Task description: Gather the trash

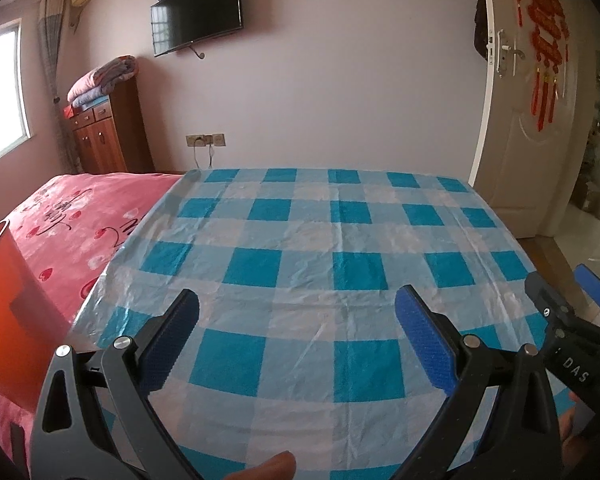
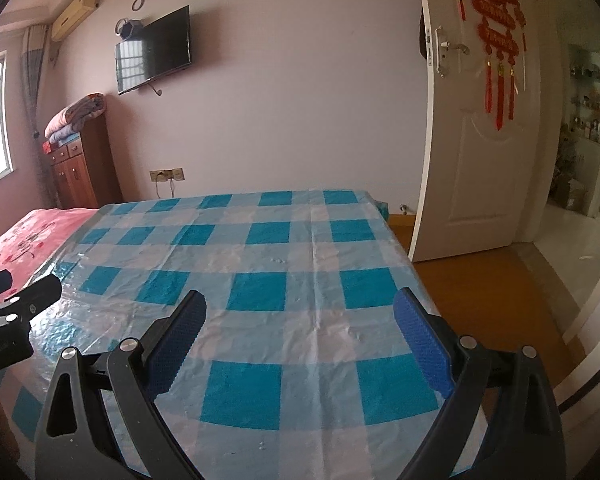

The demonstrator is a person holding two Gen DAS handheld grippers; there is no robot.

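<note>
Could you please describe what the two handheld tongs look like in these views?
Both the left tongs and right tongs have black plastic frames with triangular cut-outs and silver round bolts. Their fingers carry blue ribbed pads. Seen from the left wrist view, the right tongs bear a white label reading DAS.

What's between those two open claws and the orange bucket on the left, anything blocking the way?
Nothing visible blocks it. The checked tablecloth is bare, with no trash in view. The orange bucket stands at the far left beside the pink bedspread. The left gripper and right gripper are both open and empty.
</note>
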